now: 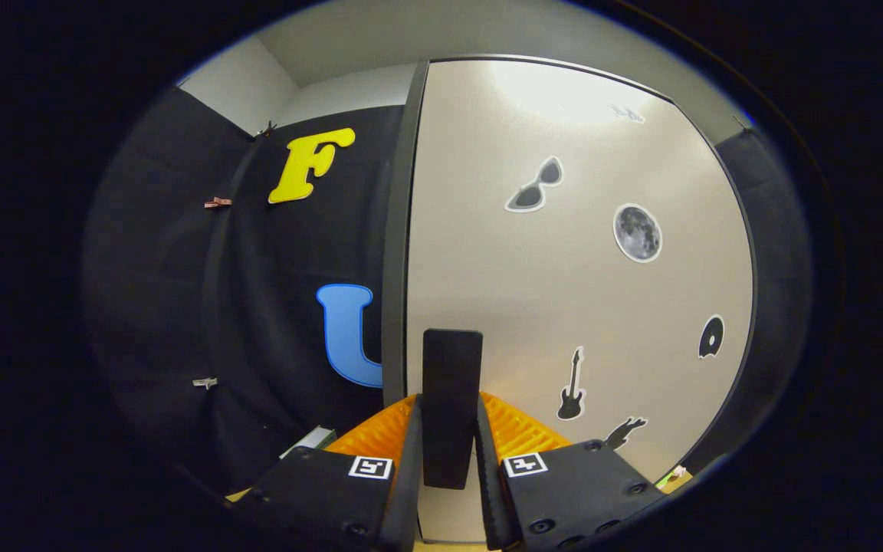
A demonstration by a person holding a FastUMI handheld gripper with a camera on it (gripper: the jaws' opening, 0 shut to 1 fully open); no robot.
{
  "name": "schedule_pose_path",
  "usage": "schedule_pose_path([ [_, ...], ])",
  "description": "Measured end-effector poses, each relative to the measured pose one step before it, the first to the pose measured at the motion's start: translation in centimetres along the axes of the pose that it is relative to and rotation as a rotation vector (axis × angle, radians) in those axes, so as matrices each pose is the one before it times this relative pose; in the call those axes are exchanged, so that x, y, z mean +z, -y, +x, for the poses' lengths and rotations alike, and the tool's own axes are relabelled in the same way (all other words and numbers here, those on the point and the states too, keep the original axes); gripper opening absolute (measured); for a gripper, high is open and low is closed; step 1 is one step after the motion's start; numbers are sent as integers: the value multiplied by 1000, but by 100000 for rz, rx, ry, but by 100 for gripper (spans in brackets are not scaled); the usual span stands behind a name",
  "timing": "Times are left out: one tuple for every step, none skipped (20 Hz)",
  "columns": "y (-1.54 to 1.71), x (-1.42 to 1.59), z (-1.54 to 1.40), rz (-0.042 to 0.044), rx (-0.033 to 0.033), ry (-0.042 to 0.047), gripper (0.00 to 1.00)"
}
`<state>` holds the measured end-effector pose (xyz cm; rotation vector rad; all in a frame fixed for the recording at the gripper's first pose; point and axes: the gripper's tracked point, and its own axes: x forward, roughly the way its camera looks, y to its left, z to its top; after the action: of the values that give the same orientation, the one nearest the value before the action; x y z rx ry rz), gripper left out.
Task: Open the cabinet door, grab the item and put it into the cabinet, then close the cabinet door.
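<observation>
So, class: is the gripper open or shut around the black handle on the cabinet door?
Shut on the handle: both fingers of the gripper press its sides, against the cabinet door.

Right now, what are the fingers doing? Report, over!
Fingers shut on the black door handle. Cabinet door straight ahead, stickers on it, handle side by the dark frame. Nothing blocking between fingers and door.

A tan table (441,546) shows in thin strips under the cabinet (564,307), which stands on it. A white, green-edged object (310,438) lies left of the gripper (448,400), whose fingers clamp the door's black handle (453,360).
</observation>
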<state>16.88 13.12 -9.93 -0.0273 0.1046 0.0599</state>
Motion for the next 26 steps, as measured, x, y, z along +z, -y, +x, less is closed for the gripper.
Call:
schedule_pose_path([
  [-89,192,-19,2067,86,412,33],
  [80,-193,65,-89,460,-99,28],
  [-35,154,38,-1079,-85,676,28],
  [9,-46,29,-665,-542,-79,28],
  [33,-2,-36,32,-706,-177,28],
  [-10,-31,-92,-349,-100,-429,28],
  [-23,-15,-486,797,467,-662,18],
  [-90,14,179,796,785,464,18],
  [-59,-49,-410,363,846,-175,17],
  [-32,137,-403,204,763,-355,17],
  [-132,112,-653,-129,754,-745,17],
  [-171,326,-804,-391,905,-187,17],
  [-153,161,-921,-345,1414,-384,17],
  [-51,35,-683,711,1617,-160,17],
  [-36,-15,-839,1022,1537,-389,17],
  [-9,104,-1242,491,1535,1,17],
  [-49,147,-1279,-168,1370,-230,17],
  [48,252,-1437,-361,1111,-95,17],
  [112,217,-1250,-487,1101,-120,17],
  [198,24,-1209,8,1394,-771,17],
  [198,94,-1063,290,1301,-405,17],
  [409,155,-1027,60,1678,-637,17],
  [88,52,-777,-335,1392,-1165,17],
  [203,-26,-915,-2001,2216,-1194,17],
  [201,36,-584,-1380,1682,-796,17],
  [266,-110,-205,-503,1506,-444,17],
])
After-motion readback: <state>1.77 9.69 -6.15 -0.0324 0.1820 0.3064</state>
